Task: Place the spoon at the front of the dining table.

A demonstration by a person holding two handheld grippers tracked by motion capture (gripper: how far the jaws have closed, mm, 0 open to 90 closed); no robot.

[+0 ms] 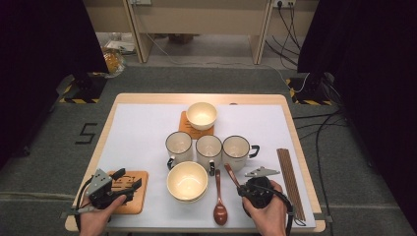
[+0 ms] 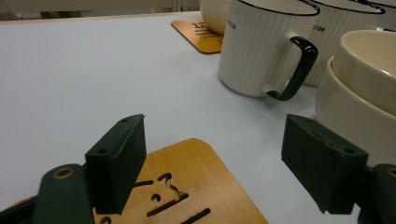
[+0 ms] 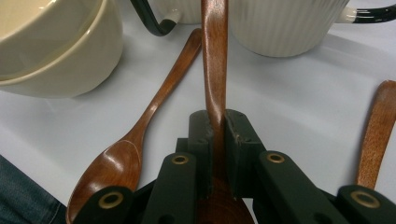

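The right tongs are clenched on a wooden spoon near its bowl end, its handle pointing toward the mugs; it is likely light, stiff and smooth, so a grip on the neck suits it. The left tongs stand released over a bamboo coaster. The high view shows chopsticks at the counter's right edge; the right gripper view shows the pinch close up.

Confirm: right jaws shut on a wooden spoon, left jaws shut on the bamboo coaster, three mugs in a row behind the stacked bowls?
Not quite. The left gripper is open: the left gripper view shows its jaws spread wide above the bamboo coaster, not clamped on it. The rest holds: the right gripper is shut on a wooden spoon, and three mugs stand in a row behind the stacked bowls.
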